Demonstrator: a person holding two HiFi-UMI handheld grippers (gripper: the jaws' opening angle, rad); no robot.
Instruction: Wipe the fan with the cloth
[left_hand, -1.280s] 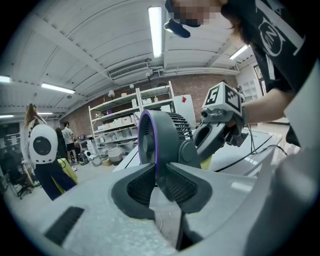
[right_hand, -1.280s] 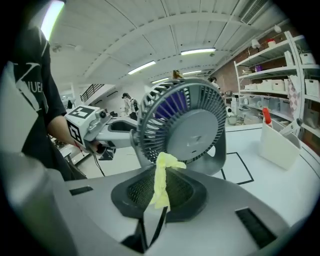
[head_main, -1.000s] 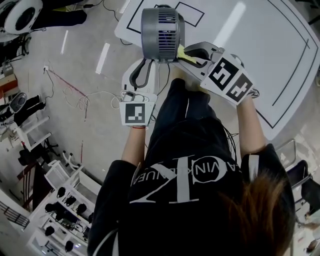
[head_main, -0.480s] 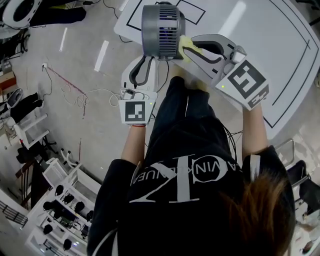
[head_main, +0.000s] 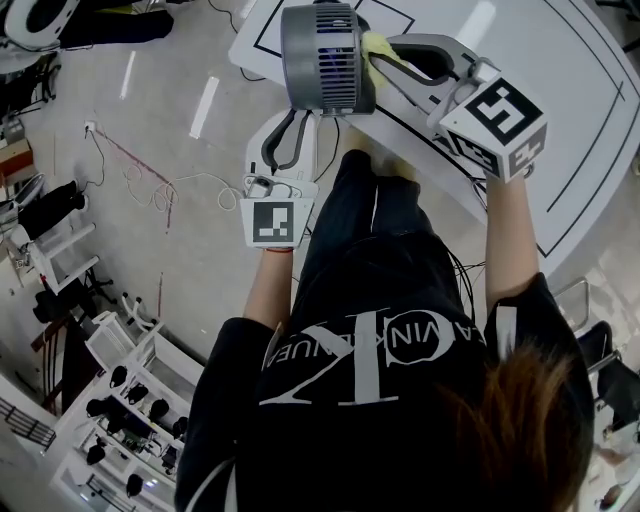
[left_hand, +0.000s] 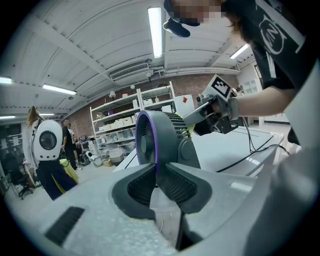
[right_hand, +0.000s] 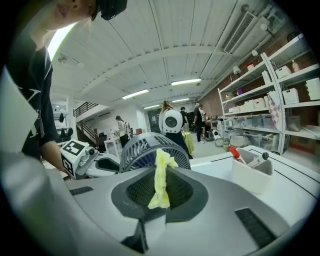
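Note:
A grey fan (head_main: 320, 58) with a purple-edged grille stands at the near edge of the white table (head_main: 560, 90). My left gripper (head_main: 298, 120) reaches up to its lower edge. In the left gripper view the fan's base (left_hand: 167, 150) sits between the pads, and the left gripper (left_hand: 156, 172) has just been closing on it. A yellow cloth (head_main: 377, 46) is pinched in my right gripper (head_main: 385, 62), shut on it. The cloth rests against the fan's right side. Seen from the right gripper, the cloth (right_hand: 161, 180) hangs between the jaws before the fan's rear grille (right_hand: 142, 147).
A white tub with pens (right_hand: 252, 175) stands on the table to the right of the fan. Black lines mark the tabletop. Cables (head_main: 160, 195) trail over the floor at left, and white racks (head_main: 120, 400) stand at lower left. People and shelving are in the background.
The right gripper has moved up the picture and turned, carrying the cloth along the fan's right side. The left gripper has kept its place at the fan.

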